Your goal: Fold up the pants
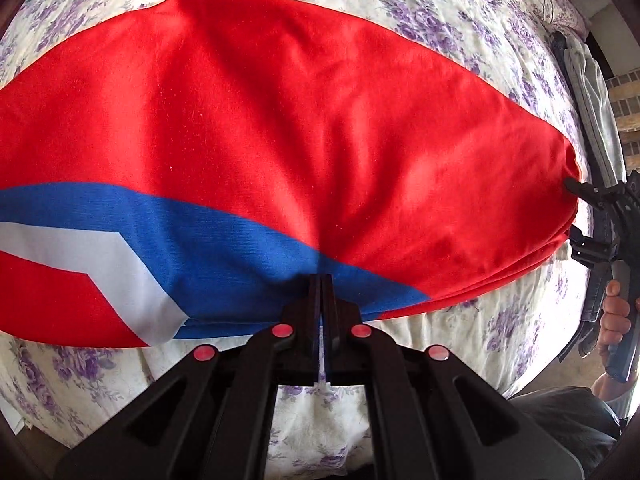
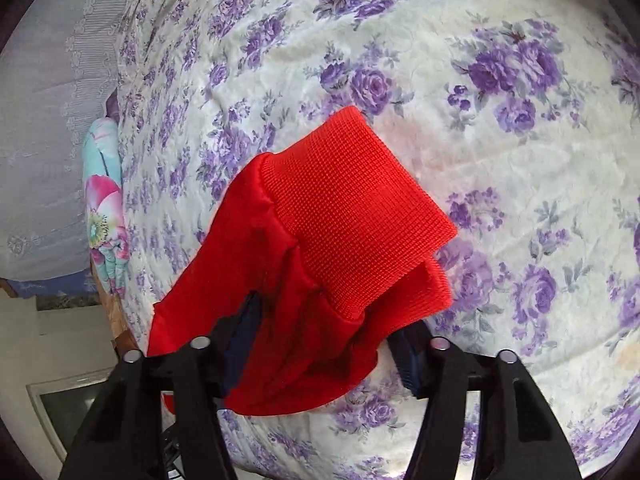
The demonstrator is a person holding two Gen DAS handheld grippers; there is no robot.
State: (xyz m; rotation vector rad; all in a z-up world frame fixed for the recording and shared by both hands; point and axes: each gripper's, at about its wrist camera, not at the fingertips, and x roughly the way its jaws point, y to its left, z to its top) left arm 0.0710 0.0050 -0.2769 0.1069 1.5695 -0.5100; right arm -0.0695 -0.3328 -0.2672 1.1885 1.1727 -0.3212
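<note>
Red pants (image 1: 280,128) with a blue and white stripe lie stretched across the flowered bedspread (image 1: 460,20). My left gripper (image 1: 322,280) is shut on the pants' near edge at the blue band. My right gripper (image 1: 576,216) shows at the far right in the left wrist view, at the leg end. In the right wrist view the ribbed red cuffs (image 2: 352,216) lie between and over my right gripper's (image 2: 324,320) fingers (image 2: 244,332), which stand wide apart. The right finger is partly hidden by cloth.
The bed's edge runs along the left in the right wrist view, with a flowered pillow (image 2: 104,216) and a lace curtain (image 2: 52,120) beyond. Grey folded cloth (image 1: 596,92) lies at the bed's far right. A hand (image 1: 614,320) holds the right gripper.
</note>
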